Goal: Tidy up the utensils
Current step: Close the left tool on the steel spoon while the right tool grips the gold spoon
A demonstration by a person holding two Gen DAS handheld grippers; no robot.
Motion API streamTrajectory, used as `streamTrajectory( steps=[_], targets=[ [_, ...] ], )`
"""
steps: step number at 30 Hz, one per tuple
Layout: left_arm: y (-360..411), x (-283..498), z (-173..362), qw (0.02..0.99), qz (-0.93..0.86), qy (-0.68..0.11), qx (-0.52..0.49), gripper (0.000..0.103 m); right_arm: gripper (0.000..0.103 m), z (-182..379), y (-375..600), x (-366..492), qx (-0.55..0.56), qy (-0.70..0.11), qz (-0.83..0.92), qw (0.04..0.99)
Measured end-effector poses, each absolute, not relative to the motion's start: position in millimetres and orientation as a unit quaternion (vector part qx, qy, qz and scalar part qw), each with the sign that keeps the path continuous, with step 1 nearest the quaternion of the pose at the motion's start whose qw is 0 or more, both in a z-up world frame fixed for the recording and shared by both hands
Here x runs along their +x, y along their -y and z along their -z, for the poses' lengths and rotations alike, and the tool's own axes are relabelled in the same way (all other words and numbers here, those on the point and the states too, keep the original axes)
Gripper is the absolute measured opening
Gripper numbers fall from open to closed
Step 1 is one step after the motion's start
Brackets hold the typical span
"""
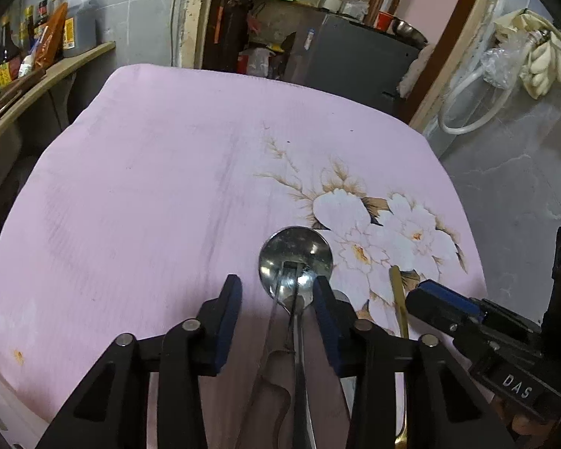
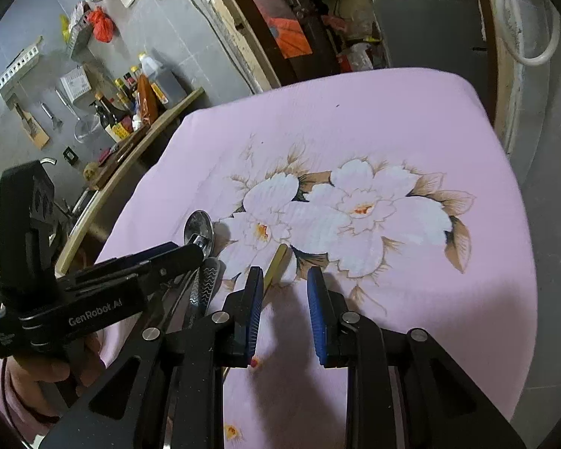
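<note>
1. Much is cut off. In the left wrist view the handles of the steel ladle and of a second steel utensil run out of the bottom of the picture between the fingers. The gold-coloured stick is partly covered by the right hand-held gripper; its lower end is hidden.
2. In the right wrist view the left hand-held gripper covers most of the ladle, leaving only the bowl and a patterned steel handle showing. A hand with a pink sleeve holds that gripper at the lower left.
3. The ladle lies on the pink flowered cloth over the bench. Its long axis runs from the near edge away from the camera, bowl at the far end, beside the printed white flowers.
4. The gold stick lies roughly parallel, just to the right of the ladle, its far tip on the flower print.
5. The ladle bowl is round, shiny and mirror-like; the other handle bears a wavy embossed pattern.
6. Left hand-held gripper: partly spread, straddling the steel handles; its right finger sits close against them, the left finger stands apart, so no clamp shows.
7. Right hand-held gripper: jaws apart, nothing between them; the gold stick lies just outside its left finger.
</note>
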State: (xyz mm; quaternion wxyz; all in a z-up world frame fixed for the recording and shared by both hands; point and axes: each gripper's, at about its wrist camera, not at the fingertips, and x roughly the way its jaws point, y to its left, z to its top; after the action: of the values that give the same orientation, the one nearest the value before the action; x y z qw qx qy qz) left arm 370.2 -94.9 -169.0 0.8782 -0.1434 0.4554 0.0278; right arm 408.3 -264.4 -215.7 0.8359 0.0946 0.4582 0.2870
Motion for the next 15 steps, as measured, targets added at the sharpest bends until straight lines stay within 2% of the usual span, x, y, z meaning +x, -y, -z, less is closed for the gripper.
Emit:
streamTrajectory(
  steps=[5,10,13,14,15],
  targets=[
    [94,370,169,0.877,-0.031,-0.457,-0.146,0.031,0.02,221,252,412,0.096,-0.461,-0.296,0.831],
    [95,374,167,0.871,-0.023,-0.473,-0.13,0.03,0.01,219,242,418,0.087,-0.47,-0.29,0.829],
    [98,379,166,0.865,-0.015,-0.487,-0.121,0.03,0.009,219,240,422,0.091,-0.481,-0.285,0.824],
    [99,380,166,0.862,-0.012,-0.493,-0.116,0.027,0.009,219,241,423,0.092,-0.483,-0.284,0.823],
    [100,382,166,0.859,-0.01,-0.499,-0.112,0.02,0.008,219,240,423,0.093,-0.486,-0.283,0.822]
  ],
)
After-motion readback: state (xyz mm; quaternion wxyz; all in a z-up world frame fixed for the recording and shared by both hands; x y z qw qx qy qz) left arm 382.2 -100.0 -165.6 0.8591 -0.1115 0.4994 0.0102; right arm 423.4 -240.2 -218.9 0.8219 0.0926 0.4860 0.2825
